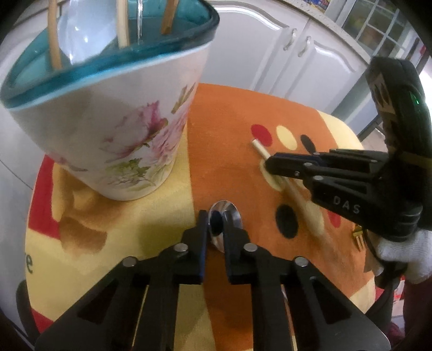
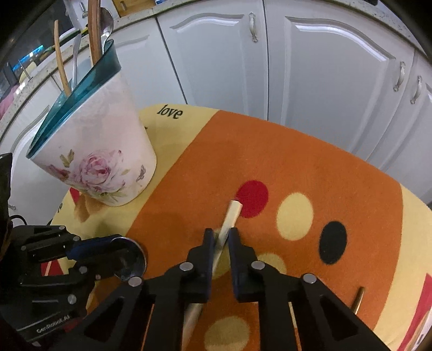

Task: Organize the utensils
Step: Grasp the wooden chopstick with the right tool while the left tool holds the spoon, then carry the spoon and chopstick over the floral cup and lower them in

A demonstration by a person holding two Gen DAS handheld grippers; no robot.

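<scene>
While clamped on a spoon [image 1: 225, 216] and pale stick [image 2: 228, 226], both grippers (left [image 1: 215, 226], right [image 2: 220, 237]) beside floral holder [image 2: 94, 151].

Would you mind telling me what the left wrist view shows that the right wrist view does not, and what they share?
Only the left wrist view shows the white-gloved hand on the right gripper and the window above the cabinets.

Only the right wrist view shows the word "love" on the mat and a metal spoon standing in the holder.

Both show the floral utensil holder with wooden handles, the spotted orange mat, the left gripper shut on a metal spoon bowl, and the right gripper shut on a pale wooden stick.
</scene>
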